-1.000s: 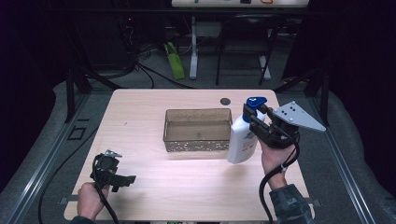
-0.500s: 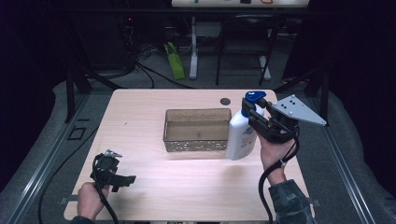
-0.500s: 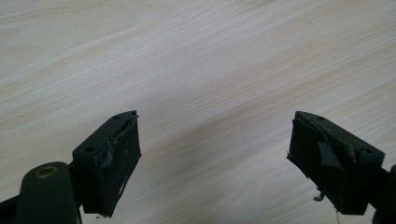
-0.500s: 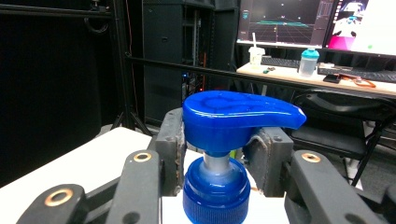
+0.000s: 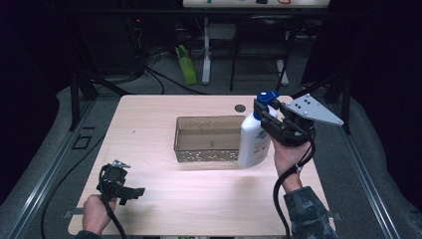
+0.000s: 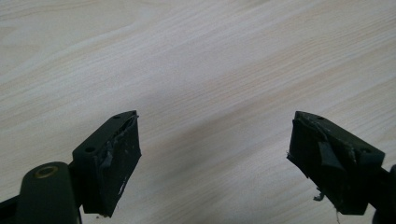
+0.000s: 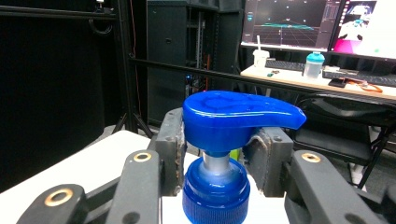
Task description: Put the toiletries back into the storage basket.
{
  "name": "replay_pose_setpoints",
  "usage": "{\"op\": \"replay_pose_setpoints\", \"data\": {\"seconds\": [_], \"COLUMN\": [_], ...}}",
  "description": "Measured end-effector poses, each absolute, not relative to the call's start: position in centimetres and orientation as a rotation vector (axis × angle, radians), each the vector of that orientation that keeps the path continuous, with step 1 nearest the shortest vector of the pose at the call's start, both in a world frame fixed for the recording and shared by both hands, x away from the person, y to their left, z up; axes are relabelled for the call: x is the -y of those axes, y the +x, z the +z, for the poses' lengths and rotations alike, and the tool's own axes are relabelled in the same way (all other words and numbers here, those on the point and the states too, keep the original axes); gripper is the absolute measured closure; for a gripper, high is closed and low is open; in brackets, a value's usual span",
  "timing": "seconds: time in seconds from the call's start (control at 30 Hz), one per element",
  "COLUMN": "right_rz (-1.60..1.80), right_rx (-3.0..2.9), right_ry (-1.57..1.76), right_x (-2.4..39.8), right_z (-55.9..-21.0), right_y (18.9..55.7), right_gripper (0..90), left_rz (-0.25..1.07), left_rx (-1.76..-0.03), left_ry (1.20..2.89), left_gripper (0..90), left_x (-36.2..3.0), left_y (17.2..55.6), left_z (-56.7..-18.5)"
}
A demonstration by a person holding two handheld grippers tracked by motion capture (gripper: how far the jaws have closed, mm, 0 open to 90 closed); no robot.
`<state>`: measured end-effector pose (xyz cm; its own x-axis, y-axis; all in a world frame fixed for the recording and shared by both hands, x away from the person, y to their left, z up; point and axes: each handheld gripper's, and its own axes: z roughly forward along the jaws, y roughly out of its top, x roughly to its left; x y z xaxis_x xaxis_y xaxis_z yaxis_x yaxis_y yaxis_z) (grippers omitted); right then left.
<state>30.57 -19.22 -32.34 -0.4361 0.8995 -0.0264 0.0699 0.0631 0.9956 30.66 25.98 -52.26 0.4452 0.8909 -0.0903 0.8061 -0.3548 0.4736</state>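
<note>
Right gripper (image 7: 215,163): jaws clamped on the neck of the pump bottle (image 5: 254,141), one on each side of the collar just under the blue pump head (image 7: 236,116). In the high view, same grip seen from above on the right gripper (image 5: 262,113), with the white bottle body hanging below, upright, its base at or just above the desk (image 5: 149,124); cannot tell whether touching. Bottle just beside the right-hand end of the clear rectangular bin (image 5: 208,139), at the bin's near right corner. Grey three-cornered plate on top of the gripper, cable trailing down past the right hand (image 5: 284,158) and sleeve.

Left gripper (image 6: 215,163): jaws wide apart, nothing between, bare wood grain beneath. In the high view, left gripper (image 5: 130,191) low at the near left corner of the desk, held by the left hand (image 5: 95,214), well apart from bin and bottle.

Small dark round spot (image 5: 240,108) on the far side of the desk, behind the bin.
</note>
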Motion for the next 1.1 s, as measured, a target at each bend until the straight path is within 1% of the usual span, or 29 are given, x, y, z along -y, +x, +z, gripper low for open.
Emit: {"op": "replay_pose_setpoints", "data": {"seconds": [1.1], "right_rz": [1.468], "right_rx": [-1.618], "right_ry": [1.000], "right_x": [16.7], "right_z": [-31.3], "right_y": [33.2], "right_gripper": [59.8], "left_rz": [0.241], "left_rx": [-1.426], "left_ry": [2.251], "left_gripper": [16.2], "left_x": [-26.1], "left_y": [30.7], "left_z": [-52.4]}}
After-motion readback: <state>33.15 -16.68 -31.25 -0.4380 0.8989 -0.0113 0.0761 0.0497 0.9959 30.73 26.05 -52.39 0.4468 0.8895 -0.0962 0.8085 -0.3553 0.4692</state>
